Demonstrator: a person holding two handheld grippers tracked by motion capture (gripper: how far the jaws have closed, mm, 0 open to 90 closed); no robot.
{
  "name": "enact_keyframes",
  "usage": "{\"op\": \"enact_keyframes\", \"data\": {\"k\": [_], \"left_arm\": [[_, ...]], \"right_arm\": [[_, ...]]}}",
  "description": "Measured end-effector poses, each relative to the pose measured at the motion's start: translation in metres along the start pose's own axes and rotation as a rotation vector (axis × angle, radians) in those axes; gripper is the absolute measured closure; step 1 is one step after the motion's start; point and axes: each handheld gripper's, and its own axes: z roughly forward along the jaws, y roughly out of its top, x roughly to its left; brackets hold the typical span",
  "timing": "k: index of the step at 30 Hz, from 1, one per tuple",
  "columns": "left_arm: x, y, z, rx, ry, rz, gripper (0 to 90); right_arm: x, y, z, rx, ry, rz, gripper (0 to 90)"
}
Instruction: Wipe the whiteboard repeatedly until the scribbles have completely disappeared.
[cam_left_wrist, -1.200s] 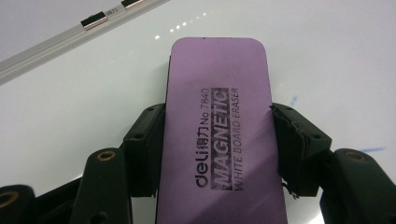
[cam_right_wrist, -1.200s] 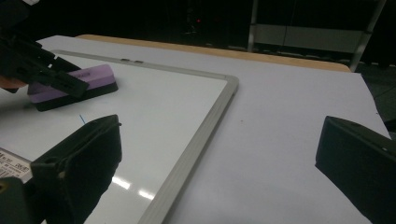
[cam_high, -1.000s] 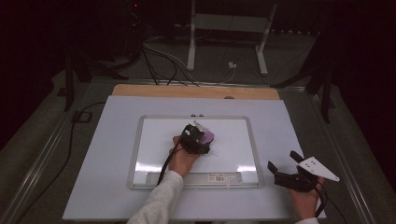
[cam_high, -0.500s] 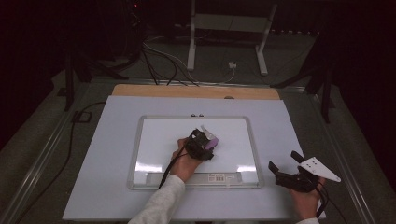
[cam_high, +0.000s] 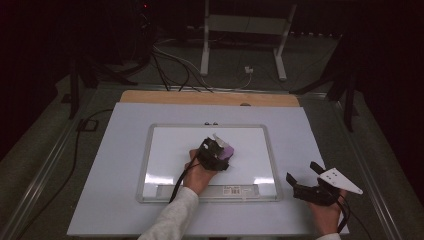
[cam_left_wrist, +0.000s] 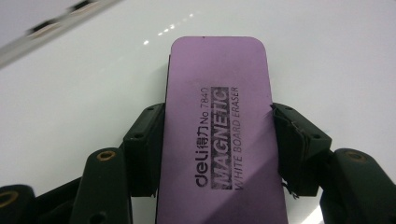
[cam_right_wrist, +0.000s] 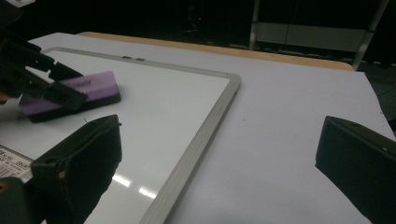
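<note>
Eraser (cam_left_wrist: 219, 135), purple, flat on whiteboard (cam_high: 165, 150) at centre of the high view, clamped between left claw (cam_high: 218, 154) pads. Right claw (cam_high: 306, 181) at lower right, released, nothing between its jaws.

The room is dark, with black surroundings on all sides. The floor (cam_high: 45, 150) is grey-green carpet. A white table top (cam_high: 115, 165) lies over a wooden board (cam_high: 210, 98). Behind it stands a white metal frame (cam_high: 240, 30). Black and white cables (cam_high: 175, 65) run across the floor.
</note>
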Motion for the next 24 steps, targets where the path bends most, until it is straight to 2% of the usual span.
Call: {"op": "enact_keyframes", "data": {"k": [4,7,9,11,17,20,24], "left_arm": [[-0.019,0.002,0.001,-0.001,-0.05,0.038,41.7],[-0.022,0.003,0.002,0.002,-0.044,0.047,41.7],[-0.02,0.004,0.002,-0.002,-0.017,0.056,41.7],[-0.015,0.004,0.002,0.0,0.021,0.047,41.7],[0.015,0.0,-0.002,0.021,0.107,-0.007,41.7],[0.029,-0.005,-0.006,0.023,0.122,-0.046,41.7],[0.04,-0.011,-0.01,0.023,0.136,-0.078,41.7]], "right_arm": [[0.0,0.0,0.0,-0.001,0.0,0.001,0.6],[0.0,0.0,0.0,-0.002,0.0,0.001,0.6],[-0.001,0.0,-0.001,-0.003,-0.001,0.002,0.6],[-0.001,0.0,-0.001,-0.003,-0.001,0.003,0.6],[-0.002,0.0,-0.002,-0.005,-0.003,0.006,0.6],[-0.002,0.0,-0.002,-0.005,-0.003,0.005,0.6],[-0.002,0.0,-0.002,-0.005,-0.003,0.003,0.6]]}}
